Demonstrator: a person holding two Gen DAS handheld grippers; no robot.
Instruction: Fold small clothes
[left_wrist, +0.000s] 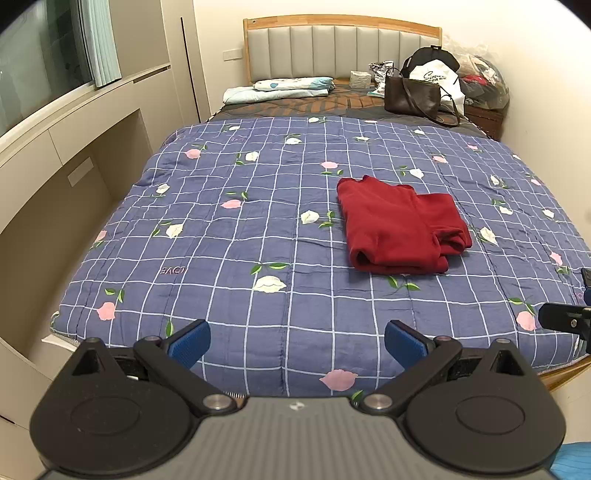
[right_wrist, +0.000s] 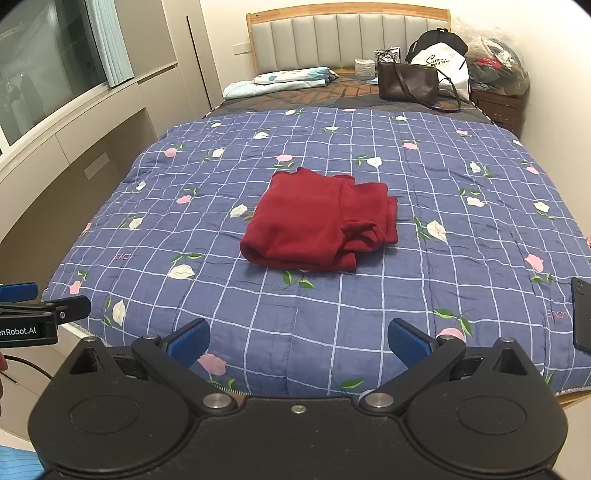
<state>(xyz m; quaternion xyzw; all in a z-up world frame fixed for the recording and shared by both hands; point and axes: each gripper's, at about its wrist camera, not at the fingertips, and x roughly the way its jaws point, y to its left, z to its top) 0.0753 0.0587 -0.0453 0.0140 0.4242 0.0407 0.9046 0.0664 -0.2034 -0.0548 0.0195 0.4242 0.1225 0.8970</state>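
While both claws gape empty (left claw (left_wrist: 297, 344), right claw (right_wrist: 299, 343)), the folded red garment (right_wrist: 319, 225) lies well ahead.

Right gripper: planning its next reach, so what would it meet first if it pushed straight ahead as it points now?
Probably the blue checked quilt just ahead of the open right gripper, then the folded red garment further along that line. Depth is unclear through the fisheye lens.

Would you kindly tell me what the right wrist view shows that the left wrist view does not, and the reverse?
Only the right wrist view shows the black phone at the quilt's right edge and the open right gripper. Only the left wrist view shows the open left gripper head-on. Both share the folded red garment on the blue checked floral quilt and the brown leather handbag.
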